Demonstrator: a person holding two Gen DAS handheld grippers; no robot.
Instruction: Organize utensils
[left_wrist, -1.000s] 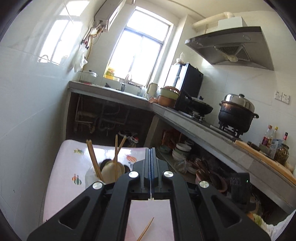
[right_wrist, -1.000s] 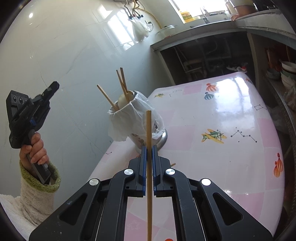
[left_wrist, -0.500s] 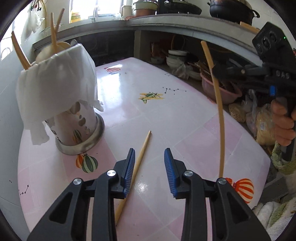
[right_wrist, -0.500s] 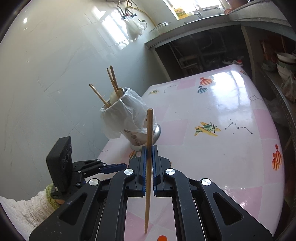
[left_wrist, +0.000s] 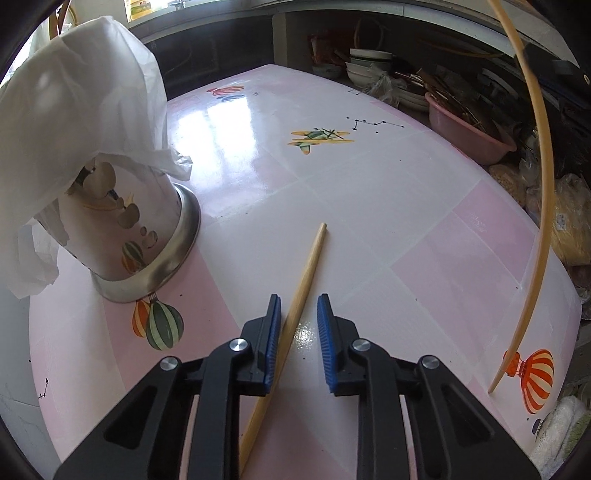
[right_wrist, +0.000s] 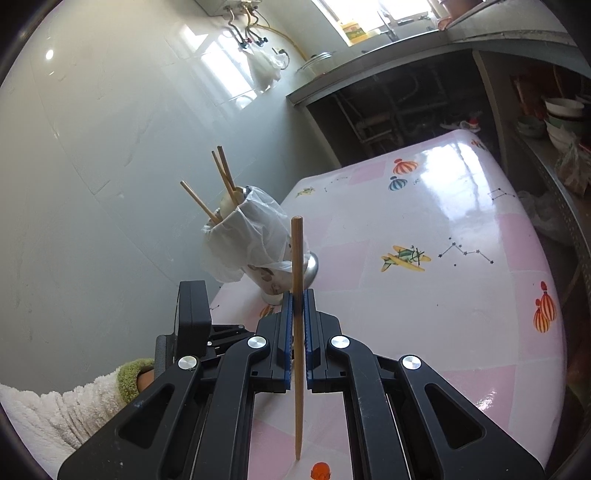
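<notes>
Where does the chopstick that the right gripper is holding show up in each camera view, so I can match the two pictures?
Left wrist view: the held chopstick is the long curved line down the right edge, its tip beside the orange balloon print.
Right wrist view: it stands upright at centre, clamped in the right gripper.
Shared landmark: the bag-covered utensil holder, on the left of the table in both.

Bright daylight from a window (right_wrist: 369, 11) floods the kitchen, throwing white glare across the glossy bench (left_wrist: 369, 221) and tiled wall (right_wrist: 110, 129). Fisheye distortion bends the edges, darkening the corners; focus stays sharp.
</notes>
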